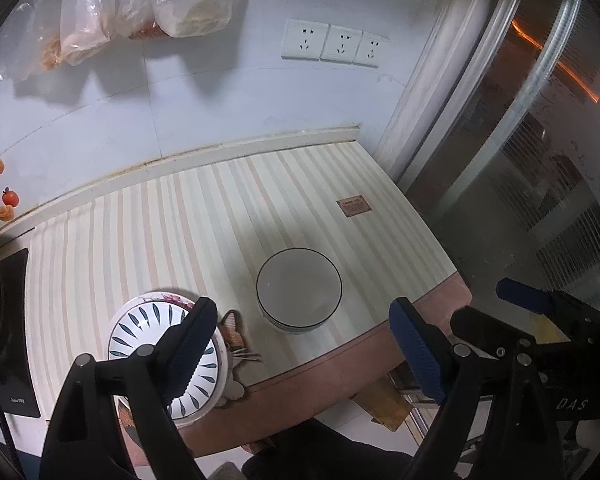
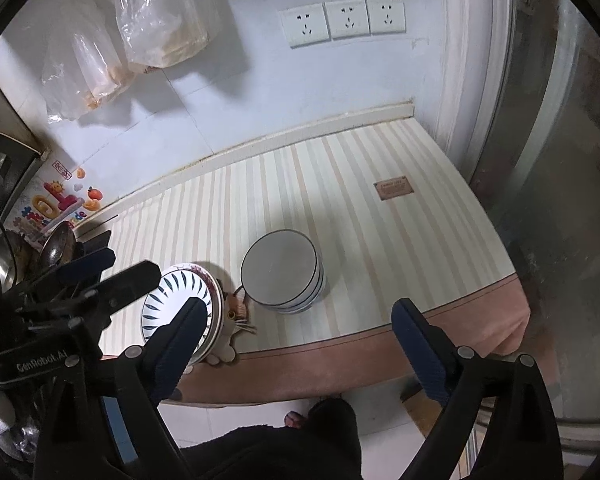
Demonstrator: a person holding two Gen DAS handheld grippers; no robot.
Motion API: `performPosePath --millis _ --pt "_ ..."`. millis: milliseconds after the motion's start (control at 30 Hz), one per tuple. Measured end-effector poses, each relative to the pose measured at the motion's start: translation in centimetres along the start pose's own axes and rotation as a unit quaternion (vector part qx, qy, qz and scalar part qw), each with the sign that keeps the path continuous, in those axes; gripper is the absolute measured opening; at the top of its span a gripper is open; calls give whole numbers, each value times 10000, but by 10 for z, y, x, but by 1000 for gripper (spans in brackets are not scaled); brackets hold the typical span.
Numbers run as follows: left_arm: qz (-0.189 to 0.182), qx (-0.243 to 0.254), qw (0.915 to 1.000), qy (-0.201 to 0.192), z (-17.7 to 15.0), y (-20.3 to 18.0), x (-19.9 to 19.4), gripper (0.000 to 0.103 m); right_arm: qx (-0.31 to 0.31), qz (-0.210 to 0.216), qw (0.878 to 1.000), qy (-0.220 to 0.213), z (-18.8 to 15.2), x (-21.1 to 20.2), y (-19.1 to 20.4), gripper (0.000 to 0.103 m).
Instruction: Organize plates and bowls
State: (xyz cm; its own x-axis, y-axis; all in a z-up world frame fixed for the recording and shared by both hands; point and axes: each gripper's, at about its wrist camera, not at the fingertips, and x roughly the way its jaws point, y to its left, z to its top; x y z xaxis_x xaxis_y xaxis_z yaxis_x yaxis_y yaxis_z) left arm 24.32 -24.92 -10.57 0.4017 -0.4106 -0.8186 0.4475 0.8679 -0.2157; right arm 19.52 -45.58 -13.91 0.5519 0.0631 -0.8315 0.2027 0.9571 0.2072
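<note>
A stack of white bowls with thin dark rims [image 1: 299, 288] [image 2: 282, 270] stands on the striped table [image 1: 148, 240] [image 2: 364, 240], near its front edge. To its left lies a stack of plates with a blue leaf pattern on top [image 1: 148, 332] [image 2: 176, 296]. My left gripper [image 1: 303, 305] hangs above the table, open and empty, with its left finger over the plates. My right gripper [image 2: 300, 305] is also open and empty, above the front edge. Each gripper shows in the other's view: the right one [image 1: 478, 303] to the right, the left one [image 2: 130, 264] to the left.
A cat-shaped mat [image 1: 234, 332] [image 2: 236, 312] pokes out from under the plates. A black cooker [image 1: 8, 340] and utensils [image 2: 56, 248] sit at the left. Bags [image 1: 180, 0] and sockets [image 1: 332, 42] are on the wall. A glass door [image 1: 540, 160] stands at the right. A person's dark clothing [image 2: 280, 448] is below.
</note>
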Motion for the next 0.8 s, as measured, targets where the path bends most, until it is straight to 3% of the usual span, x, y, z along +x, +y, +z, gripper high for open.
performPosePath --millis 167,367,567,800 --pt "-22 -142 9993 344 5 14 33 88 143 152 9997 111 4 16 -12 97" --pt "-149 -564 9933 997 16 51 105 88 690 972 9896 800 12 101 -48 97" --pt "-519 -991 9776 1782 20 79 182 88 1194 1618 9674 1539 13 208 -77 97" --pt "-813 -1231 9580 2460 10 85 246 88 1253 1923 9489 2165 10 291 -78 92"
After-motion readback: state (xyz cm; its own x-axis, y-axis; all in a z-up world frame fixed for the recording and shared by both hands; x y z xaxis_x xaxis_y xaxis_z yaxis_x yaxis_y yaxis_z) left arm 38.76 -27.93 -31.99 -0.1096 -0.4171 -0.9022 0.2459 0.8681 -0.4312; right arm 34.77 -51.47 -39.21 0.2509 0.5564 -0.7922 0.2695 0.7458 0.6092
